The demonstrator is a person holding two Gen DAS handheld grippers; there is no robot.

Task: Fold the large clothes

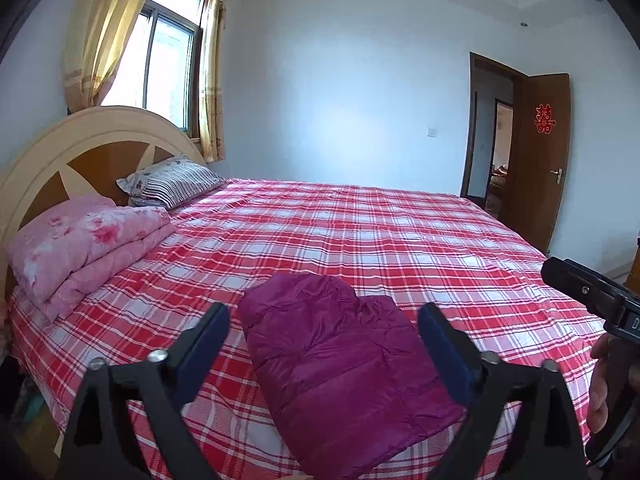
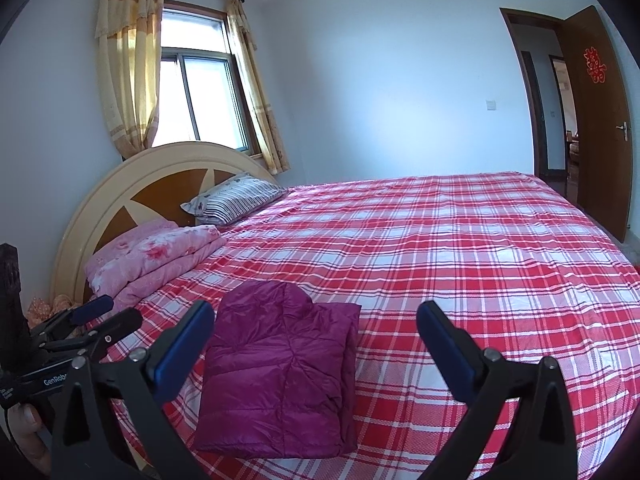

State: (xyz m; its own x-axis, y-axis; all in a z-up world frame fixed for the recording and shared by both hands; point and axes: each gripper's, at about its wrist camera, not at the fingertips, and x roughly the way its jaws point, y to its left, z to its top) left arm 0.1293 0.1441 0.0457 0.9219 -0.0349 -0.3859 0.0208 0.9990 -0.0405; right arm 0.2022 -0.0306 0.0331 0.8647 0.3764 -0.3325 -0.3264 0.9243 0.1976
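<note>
Jacket lies folded between spread, empty hand-held grippers, left one lettered "GenRob", right.

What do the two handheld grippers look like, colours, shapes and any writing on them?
Both are alike: black angular metal frames with silver bolt heads at the pivots, each carrying two flat fingers faced in dark blue padding. The left gripper also shows side-on in the right wrist view, with white lettering beginning "GenRob" on its black body. The right gripper has partial white lettering, unreadable. No sleeves show.
</note>
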